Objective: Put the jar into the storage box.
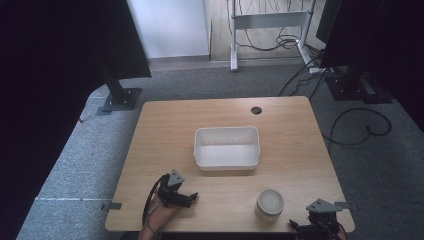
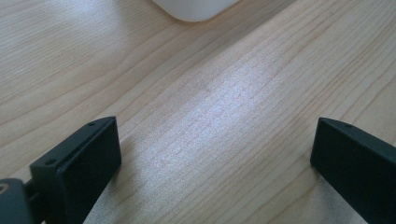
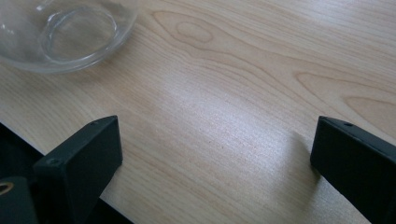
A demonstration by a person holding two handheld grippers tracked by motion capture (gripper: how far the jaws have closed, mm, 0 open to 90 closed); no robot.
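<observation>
Grey speckled carpet surrounds a pale wooden table with rounded corners, fine straight grain and a small dark round hole near its far edge. At the table's middle sits a white rectangular plastic tub, smooth-walled, with rounded corners and a thin rim. Nearer the front edge, toward the right, stands a squat clear glass jar, round and shiny, its thick base showing as concentric rings in the right gripper view. The left gripper, black with a grey three-cornered plate on top, lies low over the bare wood at the front left, well apart from the jar; its matte, blocky jaws stand wide apart with nothing between them. The right gripper rests at the front right corner, just beside the jar, jaws likewise spread wide and empty.
</observation>
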